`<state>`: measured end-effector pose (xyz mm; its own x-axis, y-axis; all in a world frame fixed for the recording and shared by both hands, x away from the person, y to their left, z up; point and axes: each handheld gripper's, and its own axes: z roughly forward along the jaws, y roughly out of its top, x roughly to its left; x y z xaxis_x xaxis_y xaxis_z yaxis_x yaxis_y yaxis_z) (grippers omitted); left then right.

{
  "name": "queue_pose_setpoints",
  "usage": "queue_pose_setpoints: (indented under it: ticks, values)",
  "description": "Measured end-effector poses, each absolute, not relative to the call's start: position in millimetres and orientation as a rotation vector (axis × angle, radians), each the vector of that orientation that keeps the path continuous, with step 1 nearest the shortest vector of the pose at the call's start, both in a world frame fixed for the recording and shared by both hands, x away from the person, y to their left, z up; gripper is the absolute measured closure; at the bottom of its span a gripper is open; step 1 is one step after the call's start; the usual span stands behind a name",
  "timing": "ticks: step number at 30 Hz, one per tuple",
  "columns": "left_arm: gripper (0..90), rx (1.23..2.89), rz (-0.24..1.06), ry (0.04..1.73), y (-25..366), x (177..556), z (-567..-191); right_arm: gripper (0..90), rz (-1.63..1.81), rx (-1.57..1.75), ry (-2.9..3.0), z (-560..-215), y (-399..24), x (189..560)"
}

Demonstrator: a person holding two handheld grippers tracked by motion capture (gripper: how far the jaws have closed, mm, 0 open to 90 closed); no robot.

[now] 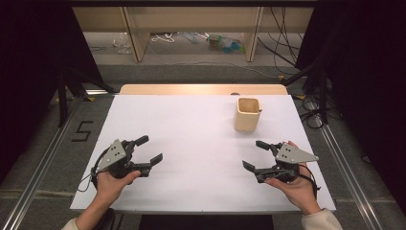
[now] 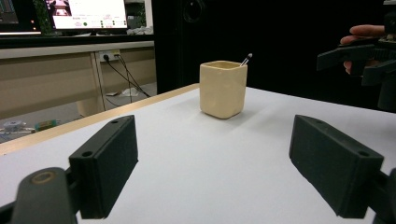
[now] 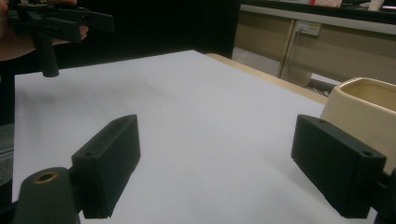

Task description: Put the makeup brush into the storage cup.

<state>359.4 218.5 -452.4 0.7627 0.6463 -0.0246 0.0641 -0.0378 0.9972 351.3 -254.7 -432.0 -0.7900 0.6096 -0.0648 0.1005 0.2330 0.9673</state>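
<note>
Cup: a cream, square-sided ceramic cup (image 1: 247, 114) stands upright ahead of the right gripper and slightly toward the left one, well apart from both; from the left gripper it lies ahead and far across to the right.
Cup contents: a thin rod with a small pale tip (image 2: 246, 59) leans out over the far rim; most likely a stirrer or pen, too small to name.
Left gripper: the left gripper (image 1: 146, 152) is held just above the white table (image 1: 191, 143), jaws spread wide, nothing between them.
Right gripper: the right gripper (image 1: 256, 155) is likewise spread and empty, pointing toward the left gripper, with the cup off to its right.
Step in hand: judged a starting stance, both tools poised and no reach to the cup begun.
Next move: probably the right gripper, being nearer, turns toward the cup and advances with jaws wide enough to straddle a wall or the whole body, closing gently since glazed ceramic can slip.
Hidden: the cup's inside and the rod's lower end are out of sight.
Cut off: in the right gripper view the cup (image 3: 369, 105) runs off the right edge.
</note>
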Motion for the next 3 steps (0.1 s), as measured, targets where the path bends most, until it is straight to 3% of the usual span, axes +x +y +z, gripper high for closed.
queue_pose_setpoints:
  ticks: [3]
  values:
    - [15.4,1.558,0.515,0.591,218.7,359.7,-452.5,16.7,1.584,0.647,2.086,-431.9,-255.1,351.4]
